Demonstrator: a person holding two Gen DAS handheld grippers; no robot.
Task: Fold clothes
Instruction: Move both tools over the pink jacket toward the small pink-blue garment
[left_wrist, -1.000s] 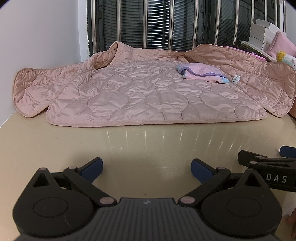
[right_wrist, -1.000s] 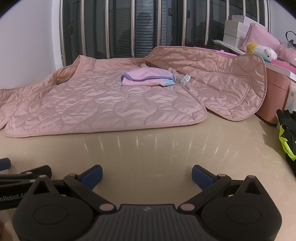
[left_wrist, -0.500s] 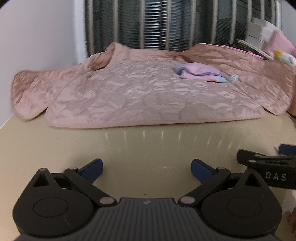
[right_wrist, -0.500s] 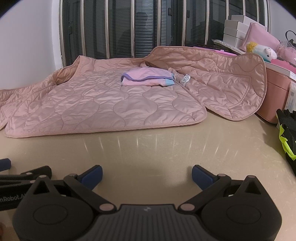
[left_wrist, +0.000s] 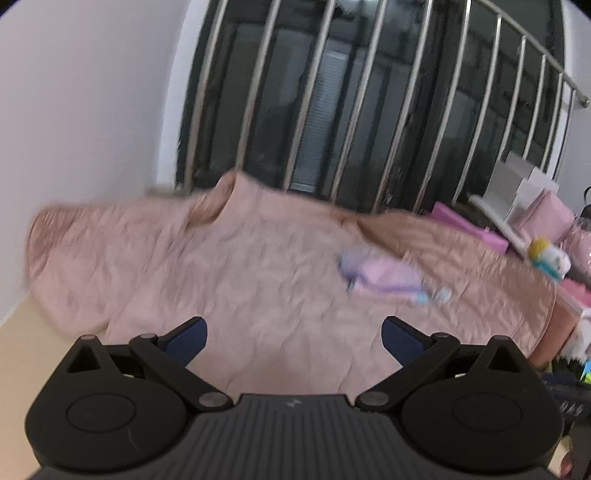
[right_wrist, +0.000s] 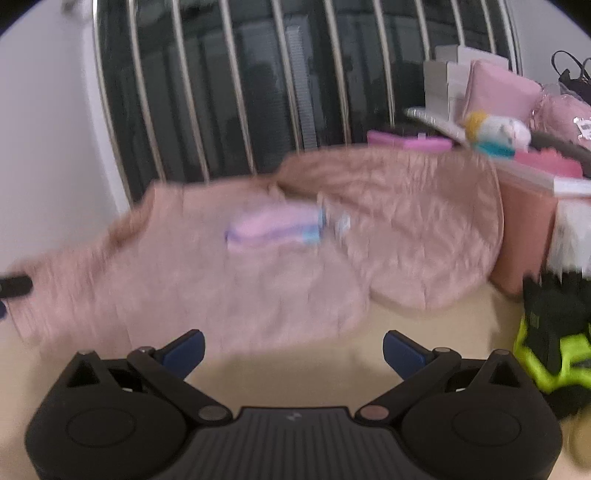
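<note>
Ahead of both hand-held grippers, one pink quilted jacket is lying spread flat on the beige tabletop, sleeves out to either side, presumably laid open so that folding can begin. It is occupying most of the surface beyond the fingers. One small folded pink-and-lilac garment is resting on top of the jacket, forward and slightly right of the left hand-held gripper; it is probably sitting there as a finished piece, and it appears to need clearing before the jacket is folded. Right of the right hand-held gripper, one black-and-lime item is lying at the tabletop edge. Both views are blurring heavily. Each hand-held gripper is showing two blue-tipped fingers spread wide, gripping nothing. Count: two garments, two hand-held grippers.
</note>
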